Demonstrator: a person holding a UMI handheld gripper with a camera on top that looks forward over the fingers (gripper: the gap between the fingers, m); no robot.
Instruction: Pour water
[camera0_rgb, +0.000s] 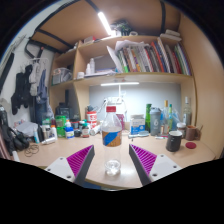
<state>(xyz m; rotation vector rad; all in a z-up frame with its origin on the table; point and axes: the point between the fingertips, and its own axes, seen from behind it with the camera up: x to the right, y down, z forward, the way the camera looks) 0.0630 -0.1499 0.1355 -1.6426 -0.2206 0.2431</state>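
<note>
One clear plastic water bottle with white label (111, 128), one small clear glass cup (112, 166) just before it, both on pale wooden worktop (60, 152). Gripper (112, 163) fingers wide; cup stands between them, gaps either side. Clutter lines worktop's far edge.

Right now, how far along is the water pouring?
Nothing looks poured yet. The bottle stands upright on the desk, with a glass in front of it between the open jaws, untouched. Left: grasp the bottle and tip it over the glass.
</note>
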